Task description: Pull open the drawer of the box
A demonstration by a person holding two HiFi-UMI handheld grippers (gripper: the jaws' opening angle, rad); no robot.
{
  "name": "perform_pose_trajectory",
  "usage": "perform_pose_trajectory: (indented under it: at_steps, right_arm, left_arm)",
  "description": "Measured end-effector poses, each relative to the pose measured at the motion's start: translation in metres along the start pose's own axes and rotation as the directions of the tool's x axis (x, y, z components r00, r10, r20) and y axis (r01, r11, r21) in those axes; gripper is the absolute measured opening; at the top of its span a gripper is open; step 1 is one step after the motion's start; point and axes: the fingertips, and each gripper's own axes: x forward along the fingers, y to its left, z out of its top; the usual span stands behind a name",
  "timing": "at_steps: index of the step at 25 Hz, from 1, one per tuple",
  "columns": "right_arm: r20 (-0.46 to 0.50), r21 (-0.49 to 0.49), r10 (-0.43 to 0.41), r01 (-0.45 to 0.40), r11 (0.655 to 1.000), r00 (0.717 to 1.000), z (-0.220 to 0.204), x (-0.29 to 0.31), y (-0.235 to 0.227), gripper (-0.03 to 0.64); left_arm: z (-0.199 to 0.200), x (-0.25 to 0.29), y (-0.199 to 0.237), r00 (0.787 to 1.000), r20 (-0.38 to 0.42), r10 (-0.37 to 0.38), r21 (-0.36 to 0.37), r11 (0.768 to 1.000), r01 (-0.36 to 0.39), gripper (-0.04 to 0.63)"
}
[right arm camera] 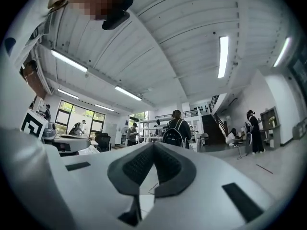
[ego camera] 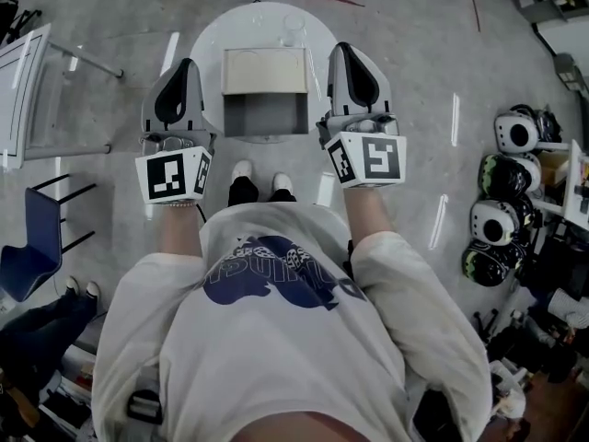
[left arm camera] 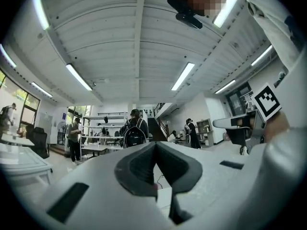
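Below, on a round white table [ego camera: 207, 40], sits the box [ego camera: 265, 70], its drawer [ego camera: 265, 116] drawn out toward the near side, just beyond the person's shoes [ego camera: 243, 169]. A clear cup [ego camera: 293, 28] stands on the table beyond the box. The left gripper [ego camera: 187, 67] and right gripper [ego camera: 345, 52] flank the box in the head view, each with its jaws pressed together on nothing. A blue chair [ego camera: 28, 247] stands left and round helmets [ego camera: 513, 132] lie right, on speckled grey floor. The box top is pale, flat and square, the drawer a grey shallow tray. The gripper shells are smooth and pale, with dark dimpled pads [right arm camera: 139, 166].
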Motion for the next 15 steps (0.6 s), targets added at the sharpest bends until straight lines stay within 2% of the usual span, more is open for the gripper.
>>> perform_pose_trajectory:
  at_steps: [5,15]
  right_arm:
    - [-0.010,0.009,-0.009,0.009,1.000,1.000,-0.0038,-0.0006,0.0001,-0.002]
    - [-0.016,-0.039,-0.033,0.032,0.999,0.999,-0.0058,-0.0030,-0.0005,-0.003]
  left_arm:
    - [-0.0070,-0.0002,0.0067,1.000,-0.015,0.024,-0.023,0.999,-0.024,0.008]
    - [-0.0077,-0.0035,0.0065,0.999,-0.014,0.035,0.002,0.999,-0.035,0.008]
